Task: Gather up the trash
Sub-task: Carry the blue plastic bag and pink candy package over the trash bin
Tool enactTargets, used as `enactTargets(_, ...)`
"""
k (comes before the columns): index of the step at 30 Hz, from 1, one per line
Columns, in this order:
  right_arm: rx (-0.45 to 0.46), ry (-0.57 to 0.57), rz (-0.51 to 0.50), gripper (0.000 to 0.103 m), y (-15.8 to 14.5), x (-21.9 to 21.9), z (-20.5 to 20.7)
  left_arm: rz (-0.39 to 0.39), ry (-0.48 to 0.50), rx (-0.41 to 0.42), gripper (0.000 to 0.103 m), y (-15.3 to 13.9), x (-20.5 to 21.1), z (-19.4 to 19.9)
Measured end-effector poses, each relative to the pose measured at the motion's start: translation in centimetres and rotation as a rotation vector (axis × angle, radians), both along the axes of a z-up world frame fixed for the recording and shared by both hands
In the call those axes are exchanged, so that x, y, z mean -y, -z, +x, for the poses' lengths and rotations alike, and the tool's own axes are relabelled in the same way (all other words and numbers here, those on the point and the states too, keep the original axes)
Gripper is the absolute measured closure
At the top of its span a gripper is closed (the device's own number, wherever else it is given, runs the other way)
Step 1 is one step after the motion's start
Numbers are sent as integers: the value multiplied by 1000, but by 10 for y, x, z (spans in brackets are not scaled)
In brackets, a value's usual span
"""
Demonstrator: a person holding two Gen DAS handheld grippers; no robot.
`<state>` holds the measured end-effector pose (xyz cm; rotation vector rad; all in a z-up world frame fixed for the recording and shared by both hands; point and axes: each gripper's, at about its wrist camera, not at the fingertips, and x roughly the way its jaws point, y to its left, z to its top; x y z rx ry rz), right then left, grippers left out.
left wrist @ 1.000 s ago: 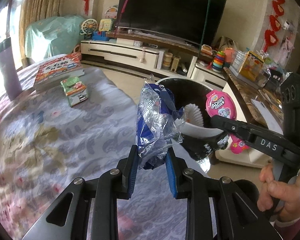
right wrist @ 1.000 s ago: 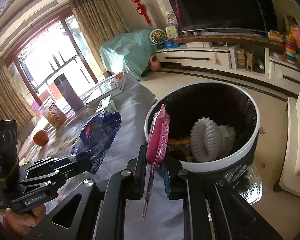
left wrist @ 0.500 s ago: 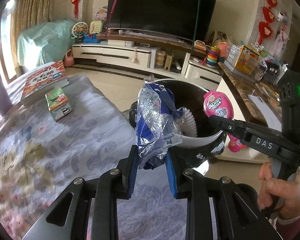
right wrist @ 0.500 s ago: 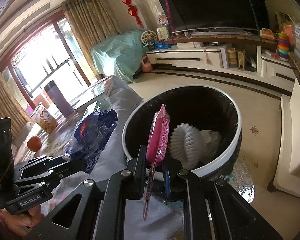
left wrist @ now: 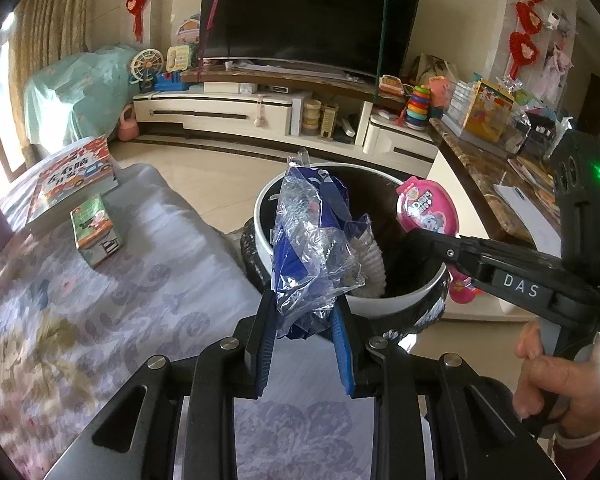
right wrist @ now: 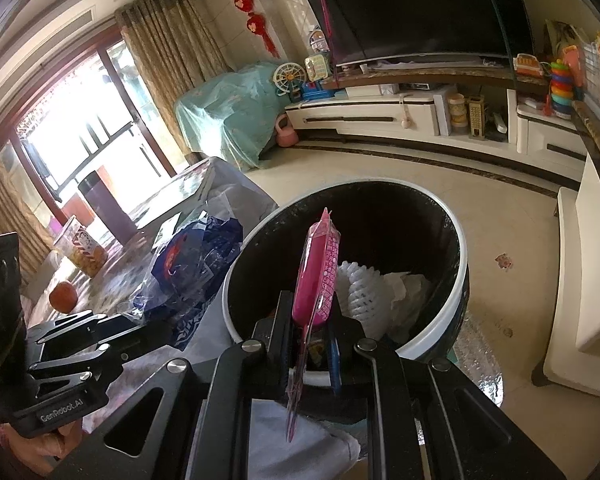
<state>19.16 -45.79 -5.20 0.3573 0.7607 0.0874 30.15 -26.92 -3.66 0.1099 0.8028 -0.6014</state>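
My left gripper (left wrist: 303,322) is shut on a crumpled blue and clear plastic wrapper (left wrist: 314,240), held upright near the table's edge beside the bin. My right gripper (right wrist: 310,332) is shut on a flat pink toy package (right wrist: 318,276), held on edge over the near rim of the bin. The round bin (right wrist: 462,276) has a white rim and a black liner and holds white foam netting (right wrist: 360,292) and paper. In the left wrist view the pink package (left wrist: 426,210) sits over the bin (left wrist: 262,216). The wrapper also shows in the right wrist view (right wrist: 192,268).
The table with a floral cloth (left wrist: 100,320) holds a book (left wrist: 74,178) and a small green box (left wrist: 96,230). An orange (right wrist: 63,297), a snack jar (right wrist: 80,246) and a dark tumbler (right wrist: 104,200) stand further back. A TV stand (left wrist: 260,112) and a side counter (left wrist: 484,168) border the floor.
Both grippers have moved toward the bin with their loads. The pink package now hangs over the bin's near rim and the wrapper sits closer to its edge.
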Motion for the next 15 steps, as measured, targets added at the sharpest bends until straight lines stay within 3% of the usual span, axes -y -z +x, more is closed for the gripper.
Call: enactTargets(15, -2, 15, -17, 88, -5, 12, 15, 24, 19, 10, 78, -4, 22, 15)
